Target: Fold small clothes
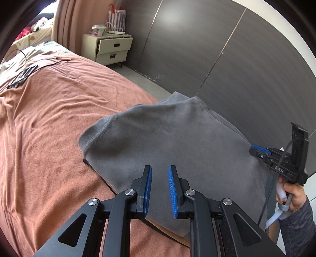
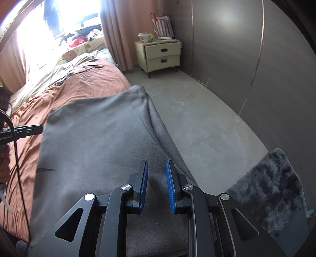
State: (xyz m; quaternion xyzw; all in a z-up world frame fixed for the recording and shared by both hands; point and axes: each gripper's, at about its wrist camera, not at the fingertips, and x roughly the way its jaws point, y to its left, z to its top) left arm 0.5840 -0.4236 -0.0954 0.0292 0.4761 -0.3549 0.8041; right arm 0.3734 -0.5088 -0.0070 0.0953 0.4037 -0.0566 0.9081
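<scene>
In the left wrist view, the grey garment point(image 1: 173, 142) is being kept on the bed point(image 1: 49, 128) edge, directly beneath the left tool point(image 1: 159, 189), whose jaws are being held apart, empty. In the right wrist view, the right tool point(image 2: 156, 186) is likewise being held parted, empty, above the garment's floor-side edge, its long axis running ahead; both tools are judged equally near.

I'm working in a home bedroom — a bed point(image 1: 49, 118) under a rumpled terracotta cover, a cream two-drawer nightstand point(image 2: 163, 56) cluttered with small items, pink curtains point(image 2: 118, 33) beside a bright window point(image 2: 59, 17). Dark wardrobe panels point(image 1: 217, 49) line the wall — a shaggy grey rug point(image 2: 276, 187) lies on the floor.
</scene>
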